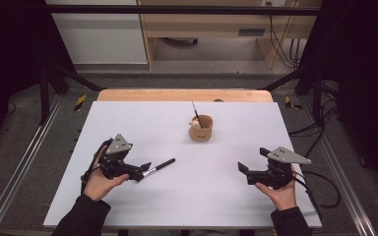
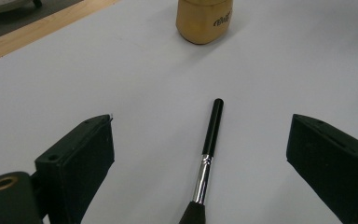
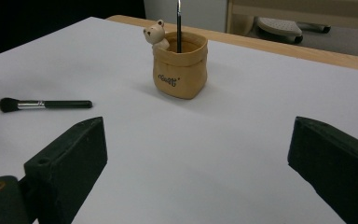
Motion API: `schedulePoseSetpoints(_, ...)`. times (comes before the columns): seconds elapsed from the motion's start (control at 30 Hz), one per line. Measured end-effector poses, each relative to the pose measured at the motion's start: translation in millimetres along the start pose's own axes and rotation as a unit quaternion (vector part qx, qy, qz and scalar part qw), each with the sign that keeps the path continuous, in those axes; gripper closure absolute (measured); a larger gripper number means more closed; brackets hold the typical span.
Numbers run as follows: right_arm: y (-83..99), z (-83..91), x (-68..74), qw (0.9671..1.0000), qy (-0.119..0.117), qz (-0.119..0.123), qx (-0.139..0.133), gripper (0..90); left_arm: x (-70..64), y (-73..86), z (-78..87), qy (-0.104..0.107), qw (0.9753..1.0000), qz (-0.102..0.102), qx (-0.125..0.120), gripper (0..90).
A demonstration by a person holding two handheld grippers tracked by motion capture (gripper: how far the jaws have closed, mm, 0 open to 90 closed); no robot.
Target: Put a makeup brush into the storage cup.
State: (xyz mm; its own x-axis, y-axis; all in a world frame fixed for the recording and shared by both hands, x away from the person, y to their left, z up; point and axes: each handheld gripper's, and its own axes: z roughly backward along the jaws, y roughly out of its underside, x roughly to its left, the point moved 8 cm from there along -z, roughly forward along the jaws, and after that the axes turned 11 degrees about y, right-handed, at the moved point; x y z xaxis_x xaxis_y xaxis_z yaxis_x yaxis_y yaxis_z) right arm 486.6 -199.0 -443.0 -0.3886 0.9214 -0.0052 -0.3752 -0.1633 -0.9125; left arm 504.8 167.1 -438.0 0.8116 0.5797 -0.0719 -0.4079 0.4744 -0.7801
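Step in hand, as I read it: pickup approach w/ the left gripper on the black-handled makeup brush with silver ferrule and dark bristle head. Brush lies flat on the white tabletop, front-left area, handle tip pointing toward the tan bag-shaped ceramic holder with a small bear figure on its rim. In the left gripper view the jaws stand wide apart, brush lying between them along their line, bristle end nearest the camera; no contact yet. Holder sits well apart, mid-tabletop toward the far edge, w/ a thin dark stick already upright inside.

Right gripper hovers front-right, jaws spread, nothing between them, facing the holder.

Next move prob. calls for: lower the left jaws to tabletop level, close across handle/ferrule, lift, tip upright, drop into the holder. Risk: thin handle may roll or slip.
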Motion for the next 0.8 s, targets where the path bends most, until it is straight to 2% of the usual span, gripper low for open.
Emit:
schedulePoseSetpoints(0.33, 0.0, -0.6, 0.3, 1.0, -0.001, 0.0, 0.0, 5.6, -0.7, -3.3, -10.1, 0.008, 0.999, -0.012, 0.042, 7.2)
schedulePoseSetpoints(0.5, 0.0, -0.5, 1.4, 1.0, -0.007, 0.0, 0.001, 6.8, 0.9, -2.4, -19.3, 0.011, 0.9968, -0.022, 0.076, 7.3)
schedulePoseSetpoints(0.8, -1.1, -0.4, 1.8, 1.0, -0.008, 0.002, -0.001, 7.3, 2.7, -4.2, -27.8, 0.02, 0.9944, -0.027, 0.1, 7.8)
